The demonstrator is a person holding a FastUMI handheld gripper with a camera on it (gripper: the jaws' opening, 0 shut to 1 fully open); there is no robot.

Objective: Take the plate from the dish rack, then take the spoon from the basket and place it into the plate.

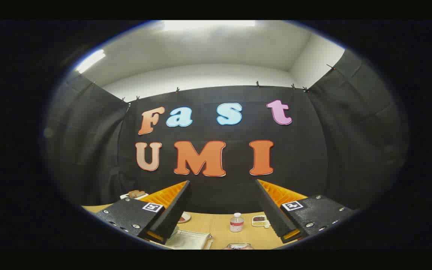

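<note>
My gripper (pixel 222 183) is held high above a wooden table (pixel 216 227) and faces the booth's back wall. It is open, its fingers wide apart with nothing between them. Low between the fingers, a pale wire-like rack or basket (pixel 189 240) sits at the table's near side, partly cut off. Just beyond it a small round dish with a reddish inside (pixel 185 217) peeks out from behind the left finger (pixel 171 210). I cannot make out a spoon.
A small clear bottle with a white cap (pixel 236 222) stands mid-table. A small white two-part dish of dark and light bits (pixel 260 221) lies by the right finger. A tray with brownish items (pixel 135 194) sits far left. A clear object (pixel 238 246) lies nearest.
</note>
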